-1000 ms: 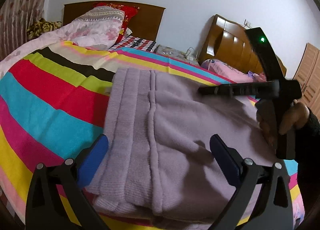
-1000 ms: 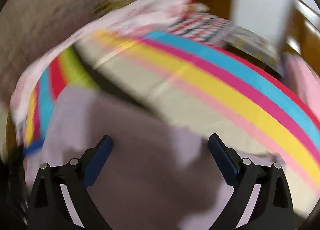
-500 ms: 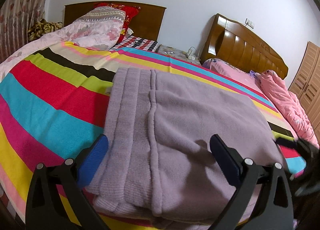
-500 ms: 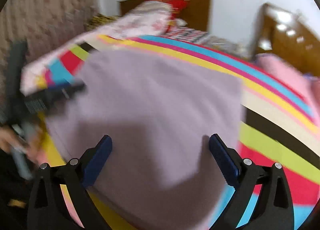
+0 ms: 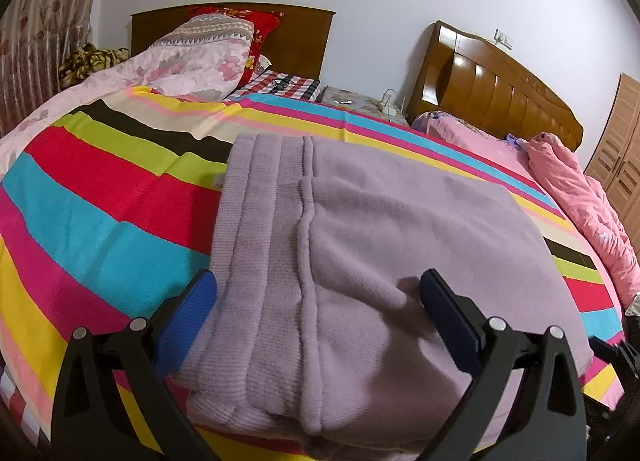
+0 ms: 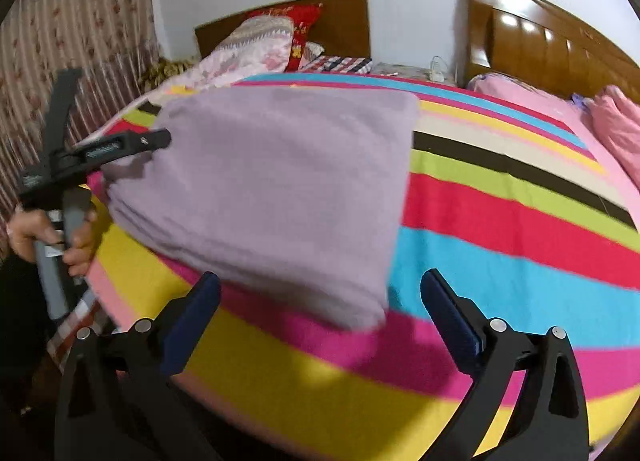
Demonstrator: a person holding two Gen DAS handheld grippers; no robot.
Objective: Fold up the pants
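The lilac pants (image 5: 360,261) lay folded into a thick rectangle on the bed (image 5: 100,197), which was covered with a blanket of bright stripes in red, blue, yellow, green, pink and black. In the left wrist view the ribbed waistband (image 5: 260,245) ran along the left side of the folded pile, and the layers were stacked one on another at the near edge. The pile was close to the near edge of the bed.

The left gripper (image 5: 318,301) was released, its two blue-padded fingers wide apart over the near part of the pants, with no cloth between them. The left finger (image 5: 188,315) stood just beside the waistband edge, above the striped blanket. In the right wrist view the same left gripper (image 6: 158,139) was visible from the side at the left corner of the pants, and a hand (image 6: 48,237) held its grey handle.

The right gripper (image 6: 320,307) was also released and grasped nothing. It was near the right near corner of the folded pants, over the pink and yellow stripes.

At the far end of the bed were a flowered quilt (image 5: 188,61), a red pillow (image 5: 260,27) and a dark wooden headboard (image 5: 304,41). A second bed with a pink quilt (image 5: 580,189) stood to the right.
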